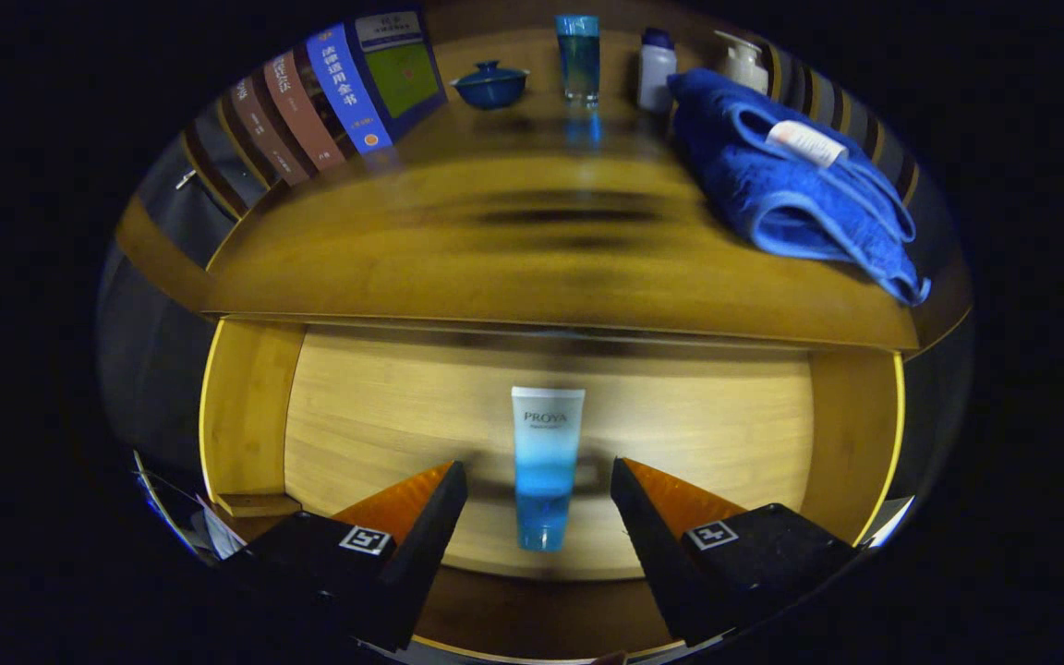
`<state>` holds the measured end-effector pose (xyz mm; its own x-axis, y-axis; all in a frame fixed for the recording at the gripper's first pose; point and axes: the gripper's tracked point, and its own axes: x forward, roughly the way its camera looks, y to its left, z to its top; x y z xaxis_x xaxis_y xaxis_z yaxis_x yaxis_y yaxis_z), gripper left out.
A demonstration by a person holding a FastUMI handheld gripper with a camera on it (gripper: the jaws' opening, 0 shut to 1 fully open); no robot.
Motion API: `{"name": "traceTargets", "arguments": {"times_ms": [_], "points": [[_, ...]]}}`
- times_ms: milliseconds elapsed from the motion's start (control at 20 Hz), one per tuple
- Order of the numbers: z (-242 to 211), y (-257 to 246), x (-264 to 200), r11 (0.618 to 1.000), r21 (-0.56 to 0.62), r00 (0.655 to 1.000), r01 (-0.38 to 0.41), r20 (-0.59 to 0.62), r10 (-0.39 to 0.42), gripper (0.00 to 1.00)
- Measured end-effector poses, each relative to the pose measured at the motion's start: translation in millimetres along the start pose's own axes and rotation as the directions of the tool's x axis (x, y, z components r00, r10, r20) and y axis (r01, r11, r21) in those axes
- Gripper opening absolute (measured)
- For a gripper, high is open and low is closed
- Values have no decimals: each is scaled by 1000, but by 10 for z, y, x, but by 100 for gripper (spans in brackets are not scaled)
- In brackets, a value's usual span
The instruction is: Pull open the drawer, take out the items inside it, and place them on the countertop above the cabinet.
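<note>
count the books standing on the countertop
4, leaning in a row at the countertop's far end, left of the lidded bowl: blue book, green-covered book, two brown ones. More may be hidden beyond them.

The wooden drawer (246,416) stands pulled open under the countertop (532,268); a blue-and-white tube (545,466) lies flat inside, cap toward six o'clock

I see the wooden bench (532,268) carrying leaning books (329,97), a lidded blue bowl (489,85), a blue glass (578,57), 2 bottles (656,69) and a blue towel (791,189).
</note>
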<state>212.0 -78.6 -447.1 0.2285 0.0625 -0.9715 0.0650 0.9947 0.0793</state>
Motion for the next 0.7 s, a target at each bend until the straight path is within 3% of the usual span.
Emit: {"name": "traceTargets", "arguments": {"times_ms": [150, 200, 350, 550, 700], "points": [[-200, 64, 185, 1000, 10, 993, -22, -115, 23, 100], [-191, 25, 250, 1000, 12, 992, 14, -126, -12, 97], [-226, -132, 277, 993, -62, 983, 100, -145, -108, 71], [-349, -173, 252, 983, -134, 979, 123, -145, -142, 41], [-330, 19, 200, 993, -111, 989, 36, -141, -52, 41]]}}
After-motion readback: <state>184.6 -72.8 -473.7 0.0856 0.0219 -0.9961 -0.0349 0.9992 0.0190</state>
